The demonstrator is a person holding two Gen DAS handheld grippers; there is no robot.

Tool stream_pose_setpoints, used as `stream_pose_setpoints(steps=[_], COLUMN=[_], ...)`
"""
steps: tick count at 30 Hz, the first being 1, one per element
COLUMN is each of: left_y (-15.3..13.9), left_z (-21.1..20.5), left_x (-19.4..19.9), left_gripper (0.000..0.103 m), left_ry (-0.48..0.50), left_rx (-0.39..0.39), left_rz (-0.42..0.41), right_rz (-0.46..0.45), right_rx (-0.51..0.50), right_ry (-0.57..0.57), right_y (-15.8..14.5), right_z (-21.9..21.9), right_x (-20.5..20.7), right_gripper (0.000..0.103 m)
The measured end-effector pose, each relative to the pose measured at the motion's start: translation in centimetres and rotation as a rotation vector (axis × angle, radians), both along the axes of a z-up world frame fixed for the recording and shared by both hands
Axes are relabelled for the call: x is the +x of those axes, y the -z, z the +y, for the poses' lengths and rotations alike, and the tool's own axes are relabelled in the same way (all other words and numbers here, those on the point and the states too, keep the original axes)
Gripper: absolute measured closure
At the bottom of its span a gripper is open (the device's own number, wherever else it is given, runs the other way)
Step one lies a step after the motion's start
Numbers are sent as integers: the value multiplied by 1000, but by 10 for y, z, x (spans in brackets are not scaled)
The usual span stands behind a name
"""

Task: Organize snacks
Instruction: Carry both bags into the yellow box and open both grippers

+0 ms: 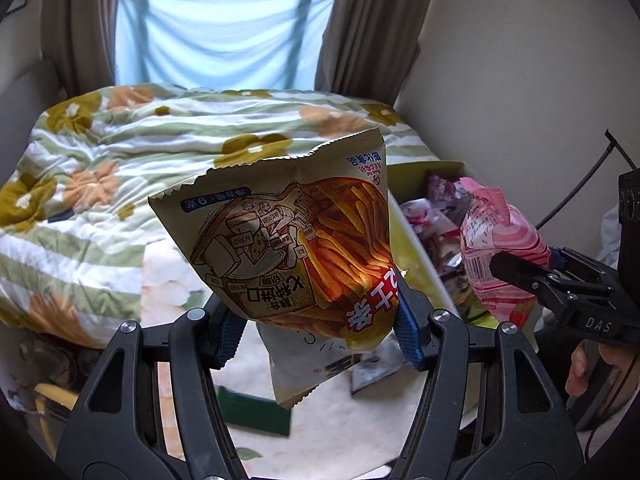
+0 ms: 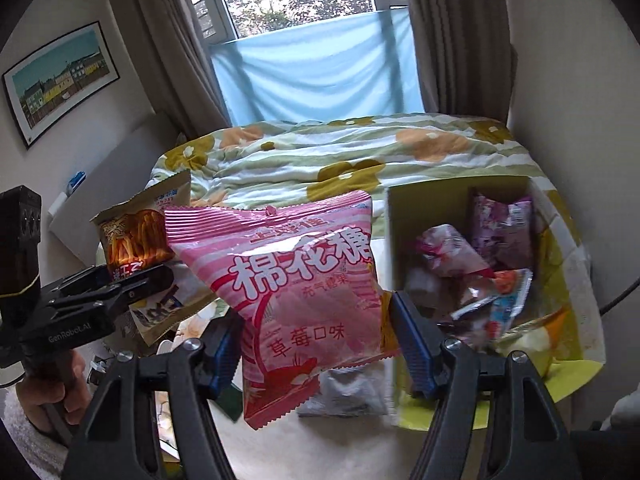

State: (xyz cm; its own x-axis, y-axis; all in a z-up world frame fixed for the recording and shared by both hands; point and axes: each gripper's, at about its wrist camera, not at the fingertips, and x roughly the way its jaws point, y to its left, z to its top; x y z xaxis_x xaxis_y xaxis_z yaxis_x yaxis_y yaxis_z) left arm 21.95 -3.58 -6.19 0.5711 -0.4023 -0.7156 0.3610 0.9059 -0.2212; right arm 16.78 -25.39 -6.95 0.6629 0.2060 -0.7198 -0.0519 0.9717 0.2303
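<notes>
My left gripper [image 1: 320, 324] is shut on a tan bag of fry-shaped snacks [image 1: 288, 236], held in the air above the bed. The same fries bag [image 2: 136, 236] shows at the left of the right wrist view, with the left gripper [image 2: 120, 284] clamped on it. My right gripper [image 2: 316, 340] is shut on a pink striped marshmallow bag [image 2: 304, 300], lifted just left of an open yellow cardboard box [image 2: 396, 216]. That pink bag [image 1: 496, 248] and the right gripper [image 1: 532, 276] appear at the right of the left wrist view, in front of the box [image 1: 416, 176], which holds several pink and purple snack packs.
A flowered green-striped quilt [image 1: 160, 140] covers the bed behind. Loose snack packs [image 1: 304, 364] lie on the pale surface below the bags, with a dark green pack [image 1: 256, 412] nearby. A grey pack [image 2: 348, 392] lies beside the box. Curtains and a wall [image 1: 520, 60] close the far side.
</notes>
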Motion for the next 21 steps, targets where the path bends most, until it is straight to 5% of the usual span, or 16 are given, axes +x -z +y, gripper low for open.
stream_pose_setpoints(steps=[10, 21], left_y=[1, 53], left_z=[-157, -255], left_x=[17, 64], left_gripper=[44, 43], left_ry=[60, 49], left_rx=[-48, -54], left_rz=[33, 157], right_rz=[13, 65], right_rx=[13, 43], right_ry=[111, 63], right_y=[0, 18], right_z=[-142, -207], right_x=[-4, 21], right_gripper=[38, 38])
